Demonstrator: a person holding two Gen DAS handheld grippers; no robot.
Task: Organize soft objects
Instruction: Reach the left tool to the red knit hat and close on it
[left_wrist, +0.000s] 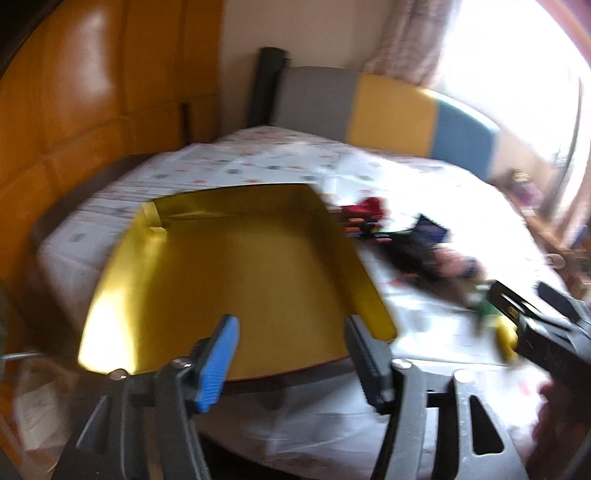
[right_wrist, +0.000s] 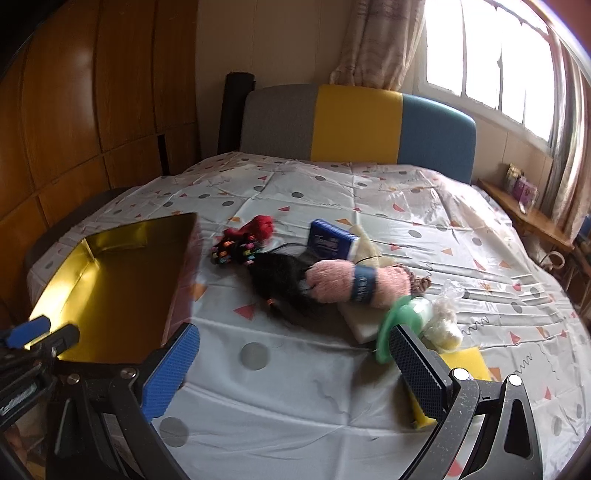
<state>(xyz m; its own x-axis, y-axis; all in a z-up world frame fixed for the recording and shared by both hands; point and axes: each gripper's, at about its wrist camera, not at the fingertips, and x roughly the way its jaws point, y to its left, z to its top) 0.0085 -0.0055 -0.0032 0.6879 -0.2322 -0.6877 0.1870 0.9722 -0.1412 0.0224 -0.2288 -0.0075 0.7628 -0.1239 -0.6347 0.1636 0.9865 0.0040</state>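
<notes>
My left hand-held gripper (left_wrist: 291, 354) hangs over the near edge of the gold-lined box (left_wrist: 236, 266), its jaws spread apart with nothing between them. My right hand-held gripper (right_wrist: 291, 365) is likewise released and empty, over the bed sheet (right_wrist: 332, 398) short of the heap.

The soft things lie on the bed at about two o'clock from the box, none yet inside it. They overlap, and that is my worry: if I clamp the pink yarn skein (right_wrist: 354, 282), the black wig (right_wrist: 284, 284) touching its left end could drag along or slide off. The green ring (right_wrist: 388, 332) sits right at my right fingertip and could be knocked aside. The glossy sheet may also bunch into the jaws if I reach too low.

Counting what I can make out:
- one box
- one pink skein
- one black wig
- one red knitted piece (right_wrist: 258, 225)
- one blue tissue pack (right_wrist: 332, 238)
- one green ring
- one clear bag of pale fluff (right_wrist: 445, 325)
- one yellow sponge (right_wrist: 465, 363)

The clips at the wig's top are too small to count.
</notes>
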